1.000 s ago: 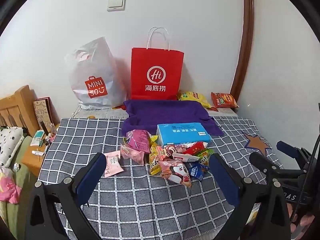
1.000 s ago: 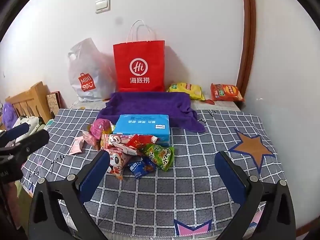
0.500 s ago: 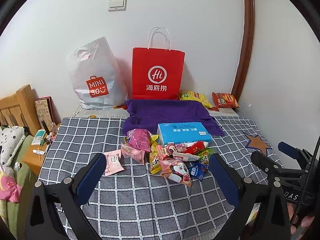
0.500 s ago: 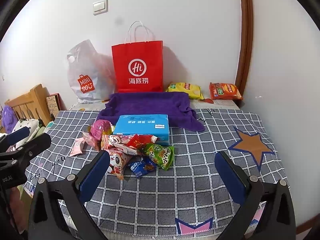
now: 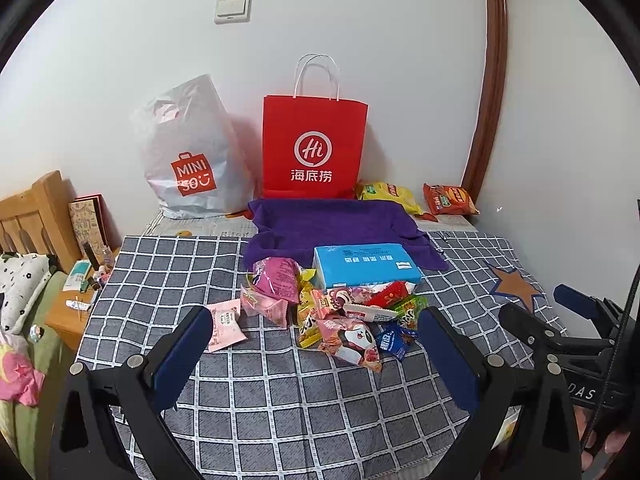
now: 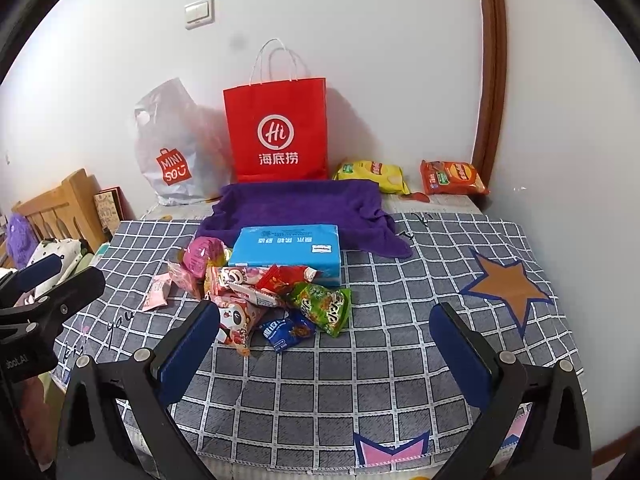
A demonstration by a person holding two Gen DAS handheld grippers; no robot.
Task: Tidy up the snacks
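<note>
Checked cloth (image 5: 280, 392) covers the bed. Both grippers, left (image 5: 316, 336) and right (image 6: 324, 332), hover wide open and hold nothing. Snacks (image 5: 344, 320) lie piled just ahead between the left fingers, ahead-left of the right gripper, touching a blue box (image 6: 288, 250).

A plain white wall (image 5: 360, 40) carries a light switch (image 5: 233, 9) at eleven o'clock and dark wooden trim (image 5: 486, 80) at two o'clock, while a wooden headboard (image 5: 36, 220) and low wooden bedside table (image 5: 72, 312) sit at nine o'clock.
</note>
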